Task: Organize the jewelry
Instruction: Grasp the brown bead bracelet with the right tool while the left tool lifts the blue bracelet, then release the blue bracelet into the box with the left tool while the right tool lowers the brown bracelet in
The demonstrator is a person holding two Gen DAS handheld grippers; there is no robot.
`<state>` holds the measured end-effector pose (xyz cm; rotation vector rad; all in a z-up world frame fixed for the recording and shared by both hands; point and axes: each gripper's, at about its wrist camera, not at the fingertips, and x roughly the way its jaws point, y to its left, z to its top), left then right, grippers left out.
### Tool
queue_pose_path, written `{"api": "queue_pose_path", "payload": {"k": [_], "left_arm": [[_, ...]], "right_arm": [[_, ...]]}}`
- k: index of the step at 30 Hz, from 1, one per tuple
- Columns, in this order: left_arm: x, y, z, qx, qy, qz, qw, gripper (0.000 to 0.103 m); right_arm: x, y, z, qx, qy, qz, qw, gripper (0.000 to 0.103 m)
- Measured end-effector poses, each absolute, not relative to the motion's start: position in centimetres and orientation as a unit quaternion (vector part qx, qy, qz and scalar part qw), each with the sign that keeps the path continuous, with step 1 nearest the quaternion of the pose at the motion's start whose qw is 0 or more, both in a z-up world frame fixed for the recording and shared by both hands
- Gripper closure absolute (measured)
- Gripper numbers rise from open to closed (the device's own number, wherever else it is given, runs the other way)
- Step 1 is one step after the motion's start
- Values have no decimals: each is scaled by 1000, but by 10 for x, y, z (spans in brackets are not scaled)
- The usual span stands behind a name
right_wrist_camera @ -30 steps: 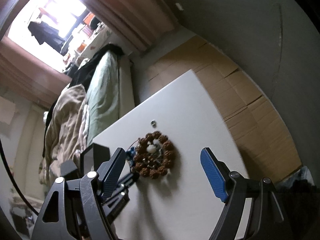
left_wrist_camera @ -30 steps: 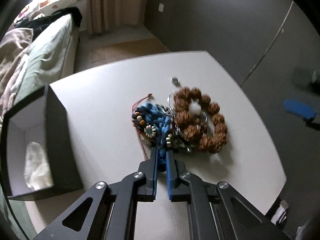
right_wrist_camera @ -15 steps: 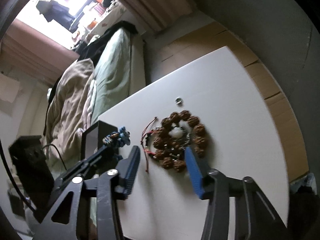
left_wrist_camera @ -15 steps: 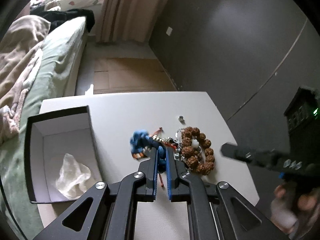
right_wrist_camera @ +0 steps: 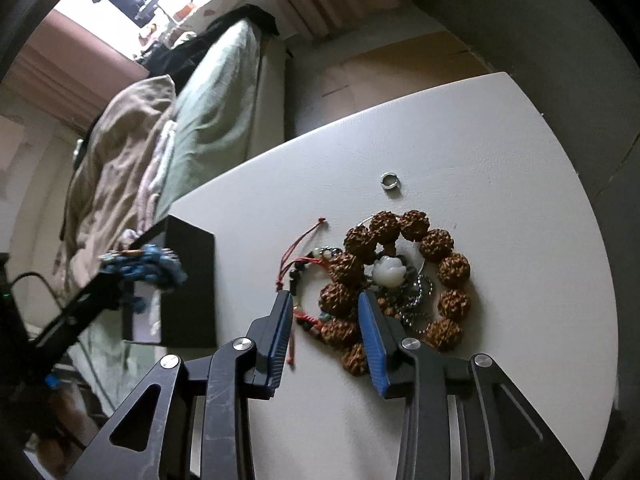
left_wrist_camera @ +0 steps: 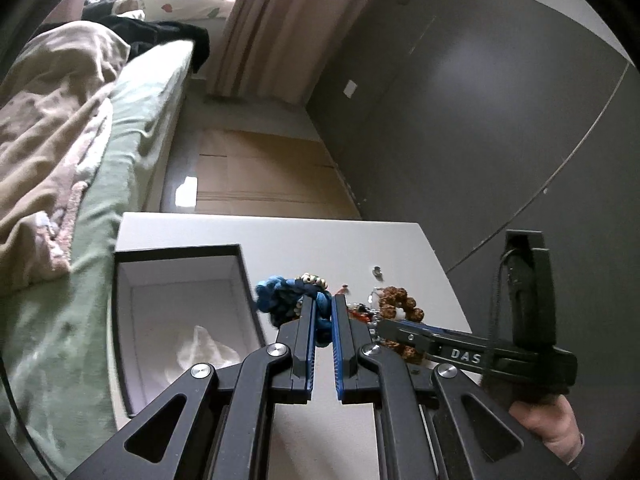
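On the white table [right_wrist_camera: 500, 152], the right gripper [right_wrist_camera: 326, 320] is closing around brown beads of the seed bracelet [right_wrist_camera: 400, 276]. At ten o'clock, the left gripper [left_wrist_camera: 322, 320] pinches the blue bracelet [left_wrist_camera: 280, 294] beside the black box [left_wrist_camera: 120, 320]. A silver ring [right_wrist_camera: 387, 181] lies beyond.

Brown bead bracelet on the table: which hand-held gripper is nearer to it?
Right. The right hand-held gripper is closing around the brown bead bracelet's near side; the left hand-held gripper holds the blue bracelet beside the box.

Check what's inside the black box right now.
The black box has a white lining and holds one crumpled white, translucent piece on its floor. No jewelry shows in it. The left gripper covers its near right corner, so that part is unseen.
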<state>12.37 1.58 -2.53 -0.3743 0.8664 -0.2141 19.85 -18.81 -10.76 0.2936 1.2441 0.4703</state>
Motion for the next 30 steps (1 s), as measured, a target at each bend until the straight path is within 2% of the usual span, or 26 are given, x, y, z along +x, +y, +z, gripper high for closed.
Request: {"api": "queue_pose_path", "payload": {"k": [6,8,10,23,30], "left_arm": [[117,32,-22,-185,411,-97,887,96],[115,37,-21,-187,410,-94,888,96],[112,42,-21,-190,409,-89,888,96],[99,64,-25,-192,417,-57,887,96],[103,65,-38,-189,434,-45,880,96]], "right_arm": [[203,-174,-115,97,581,201,783,68],[203,-175,-114,94,578,194,787,81],[203,-180,-112,114,572,199,788,82],[172,-232,-39,245,435,259,827,82],[157,-222,-12,257,384,305,833,82]]}}
